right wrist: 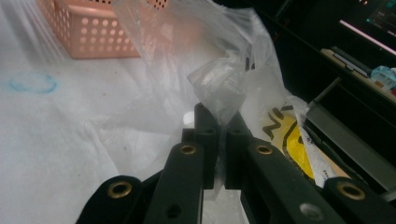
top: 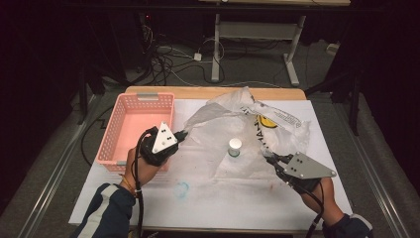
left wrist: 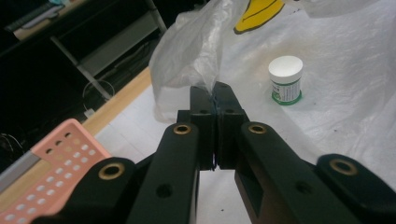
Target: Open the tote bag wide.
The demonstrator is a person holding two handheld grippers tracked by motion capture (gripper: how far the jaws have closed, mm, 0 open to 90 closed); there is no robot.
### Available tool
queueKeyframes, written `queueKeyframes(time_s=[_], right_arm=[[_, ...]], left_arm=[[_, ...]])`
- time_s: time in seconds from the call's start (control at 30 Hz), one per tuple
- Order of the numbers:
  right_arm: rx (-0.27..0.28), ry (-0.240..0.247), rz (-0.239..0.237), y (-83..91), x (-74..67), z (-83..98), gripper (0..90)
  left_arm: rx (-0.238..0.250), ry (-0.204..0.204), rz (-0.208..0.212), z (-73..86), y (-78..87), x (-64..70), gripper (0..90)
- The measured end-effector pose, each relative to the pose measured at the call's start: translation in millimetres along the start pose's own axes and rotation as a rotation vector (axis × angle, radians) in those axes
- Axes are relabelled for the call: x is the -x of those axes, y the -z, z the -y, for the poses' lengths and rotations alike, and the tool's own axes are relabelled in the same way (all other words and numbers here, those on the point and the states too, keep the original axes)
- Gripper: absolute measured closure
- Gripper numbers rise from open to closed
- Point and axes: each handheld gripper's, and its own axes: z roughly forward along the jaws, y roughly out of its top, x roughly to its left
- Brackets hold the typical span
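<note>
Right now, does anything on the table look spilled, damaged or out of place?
Nothing spilled. The small jar stands upright on the plastic bag, not inside it. A blue ring mark stains the table cover.

Bag print (top: 277, 118) crumpled, illegible

Left tongs (top: 184, 133) pinched closed, right tongs (top: 268, 156) pinched closed

— Where's your jar (top: 235, 147)?
— On the table (top: 223, 198), under the bag (top: 233, 119) spread between your grippers.
— And the basket (top: 136, 124)?
— Left of the bag, beside your left gripper (top: 182, 134).
</note>
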Motion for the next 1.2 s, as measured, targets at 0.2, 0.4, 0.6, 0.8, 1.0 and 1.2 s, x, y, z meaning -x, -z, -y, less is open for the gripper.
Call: queueKeyframes(time_s=[0.2,0.4,0.6,0.8,1.0,1.2], right_arm=[[0.030,0.002,0.014,4.7,4.8,-6.4,88.9],[0.060,-0.003,0.061,13.3,14.6,-13.9,89.0],[0.097,-0.015,0.095,20.0,27.4,-20.4,89.0],[0.104,-0.025,0.107,16.0,34.5,-22.7,89.0],[0.110,-0.025,0.130,5.1,43.7,-23.2,89.0],[0.092,-0.039,0.145,-8.9,49.9,-19.5,89.1]], left_arm=[[0.035,0.022,-0.016,2.3,16.3,-5.2,86.3],[0.052,0.048,-0.039,1.1,25.8,-12.1,86.3],[0.092,0.069,-0.045,-2.4,35.2,-18.3,86.3],[0.121,0.089,-0.046,-6.8,36.0,-25.9,86.3],[0.139,0.111,-0.042,-7.9,25.7,-30.6,86.1],[0.132,0.114,-0.040,-9.1,9.3,-29.8,86.1]])
